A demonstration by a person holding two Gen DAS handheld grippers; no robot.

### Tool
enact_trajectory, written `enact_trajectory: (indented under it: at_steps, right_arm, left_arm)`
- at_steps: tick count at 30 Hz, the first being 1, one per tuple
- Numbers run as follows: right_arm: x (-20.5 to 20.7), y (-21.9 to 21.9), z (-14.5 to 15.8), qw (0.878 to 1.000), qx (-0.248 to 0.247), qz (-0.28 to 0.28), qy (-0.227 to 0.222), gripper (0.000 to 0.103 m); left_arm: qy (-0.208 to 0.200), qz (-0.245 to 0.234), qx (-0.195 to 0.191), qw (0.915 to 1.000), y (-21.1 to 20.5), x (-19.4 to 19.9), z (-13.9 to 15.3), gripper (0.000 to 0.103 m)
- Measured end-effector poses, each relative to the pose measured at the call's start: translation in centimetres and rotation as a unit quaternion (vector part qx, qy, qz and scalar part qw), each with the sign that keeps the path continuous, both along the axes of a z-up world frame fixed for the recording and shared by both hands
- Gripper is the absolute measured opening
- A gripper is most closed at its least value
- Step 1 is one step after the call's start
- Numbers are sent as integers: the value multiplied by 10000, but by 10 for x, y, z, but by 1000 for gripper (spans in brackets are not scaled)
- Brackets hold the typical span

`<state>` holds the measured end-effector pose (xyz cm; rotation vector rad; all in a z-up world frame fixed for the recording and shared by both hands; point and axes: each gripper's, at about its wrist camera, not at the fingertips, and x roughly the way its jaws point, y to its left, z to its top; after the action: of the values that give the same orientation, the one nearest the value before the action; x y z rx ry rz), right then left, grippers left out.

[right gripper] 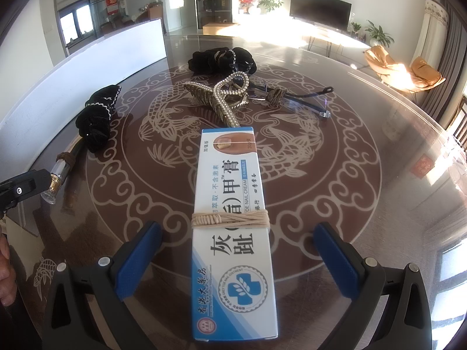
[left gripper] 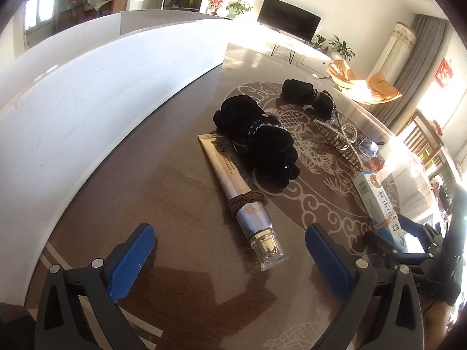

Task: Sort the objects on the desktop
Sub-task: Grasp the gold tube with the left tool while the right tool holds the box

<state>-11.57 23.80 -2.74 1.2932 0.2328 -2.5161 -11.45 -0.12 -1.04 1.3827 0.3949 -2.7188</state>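
Observation:
In the left wrist view my left gripper (left gripper: pixel 230 245) is open just in front of the clear cap of a gold cream tube (left gripper: pixel 242 186) bound with brown cord. A black scrunchie (left gripper: pixel 259 140) lies on the tube's far end. In the right wrist view my right gripper (right gripper: pixel 238 245) is open with a white and blue nail cream box (right gripper: pixel 232 218), tied with beige cord, lying between its fingers. Beyond it lie a pearl hair claw (right gripper: pixel 221 99), glasses (right gripper: pixel 292 96) and a second black scrunchie (right gripper: pixel 221 59).
A long white container wall (left gripper: pixel 87 87) runs along the left of the brown patterned glass table (right gripper: pixel 364 189). The right gripper's black frame (left gripper: pixel 408 250) shows at the right in the left wrist view. Chairs and a television stand beyond the table.

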Motion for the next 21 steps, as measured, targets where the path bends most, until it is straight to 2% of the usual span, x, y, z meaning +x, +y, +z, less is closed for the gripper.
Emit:
enact_trajectory:
  at_steps: [5, 6, 7, 8, 10, 12, 14, 16, 19, 20, 21]
  right_arm:
    - [0, 0, 0, 10000, 0, 0, 1, 103]
    - [0, 0, 0, 10000, 0, 0, 1, 103]
    - [0, 0, 0, 10000, 0, 0, 1, 103]
    - [0, 0, 0, 10000, 0, 0, 1, 103]
    - [0, 0, 0, 10000, 0, 0, -1, 103]
    - [0, 0, 0, 10000, -1, 1, 0, 103]
    - [-4, -4, 1, 9999, 41, 118, -119, 103]
    - [-11, -9, 3, 9965, 229, 596, -548, 103]
    - [-20, -17, 8, 9907, 408, 928, -903, 103]
    - [-22, -20, 9, 9895, 441, 976, -970, 98]
    - [-24, -22, 10, 9886, 498, 988, -1026, 82]
  left_arm:
    - [-401, 43, -685, 9968, 9, -36, -8, 103]
    - [-450, 21, -826, 9956, 11, -41, -9, 100]
    - [-433, -59, -1004, 9940, 15, -44, -9, 89]
    - [-302, -199, -1002, 9943, 18, -43, -7, 80]
    - [-198, -583, -1087, 9922, 27, -40, -2, 40]
    - [-243, -903, -1115, 9894, 30, -33, 0, 28]
    - [-266, -1151, -838, 9895, 24, -22, 2, 27]
    - [-243, -1280, -641, 9894, 17, -8, 5, 27]
    - [-218, -1348, -607, 9888, 13, 7, 9, 27]
    - [-200, -1363, -597, 9887, 15, 11, 10, 27]
    - [-170, -1361, -587, 9888, 15, 14, 13, 27]
